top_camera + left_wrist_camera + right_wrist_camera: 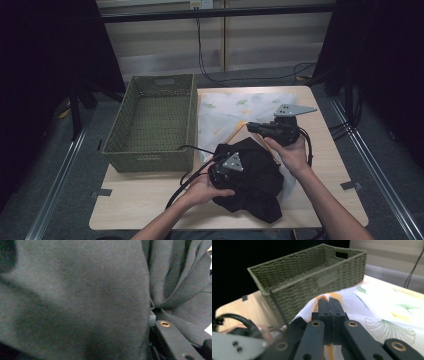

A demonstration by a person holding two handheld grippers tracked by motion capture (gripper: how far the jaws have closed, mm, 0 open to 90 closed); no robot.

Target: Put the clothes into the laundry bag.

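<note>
A black garment (255,180) lies bunched at the table's front middle, partly on a white leaf-print cloth (225,112). My left gripper (227,168) is buried in the garment's left side. In the left gripper view dark fabric (75,300) drapes over the jaws, its folds gather at the one finger (172,340) that shows, and the gripper is shut on it. My right gripper (250,126) points left over the white cloth (387,315). Its jaws (329,302) are pressed together, and the cloth rises in a peak to their tips, pinched there.
A green woven basket (155,155), empty, stands at the table's left (287,292), right beside the white cloth. Bare wood (145,200) shows in front of the basket. Cables (187,175) trail from the left gripper toward the front edge.
</note>
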